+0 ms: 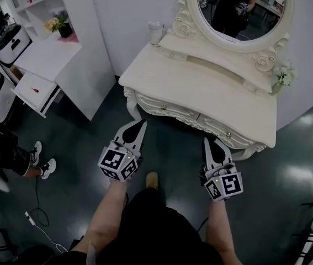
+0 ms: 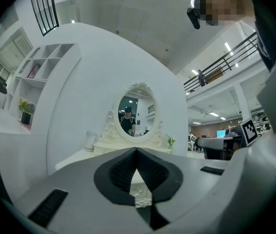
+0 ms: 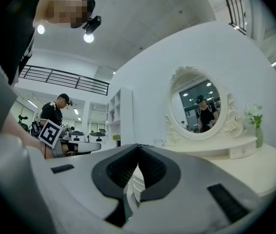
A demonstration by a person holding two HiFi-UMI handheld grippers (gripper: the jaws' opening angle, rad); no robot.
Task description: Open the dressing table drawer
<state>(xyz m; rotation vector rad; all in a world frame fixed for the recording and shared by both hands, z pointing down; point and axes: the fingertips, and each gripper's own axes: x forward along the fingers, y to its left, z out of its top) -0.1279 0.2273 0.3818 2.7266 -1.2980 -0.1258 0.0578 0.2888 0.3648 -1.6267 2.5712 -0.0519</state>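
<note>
The cream dressing table [image 1: 217, 90] with an oval mirror [image 1: 239, 10] stands ahead of me. Its carved front has a left drawer [image 1: 167, 110] and a right drawer [image 1: 227, 132], each with a small knob, both pushed in. My left gripper [image 1: 142, 122] is shut and empty, its tip just short of the left drawer front. A little short of the right drawer, my right gripper [image 1: 208, 141] is also shut and empty. In the left gripper view the shut jaws [image 2: 137, 151] point level at the table below the mirror [image 2: 135, 115]. The right gripper view shows its shut jaws [image 3: 138, 146] left of the mirror [image 3: 199, 107].
A white cup [image 1: 155, 33] and a small flower sprig [image 1: 284, 75] sit on the tabletop. A white desk with shelves [image 1: 51, 59] stands at the left. A seated person's shoes [image 1: 44, 167] and a cable [image 1: 37, 220] are on the dark floor at the left.
</note>
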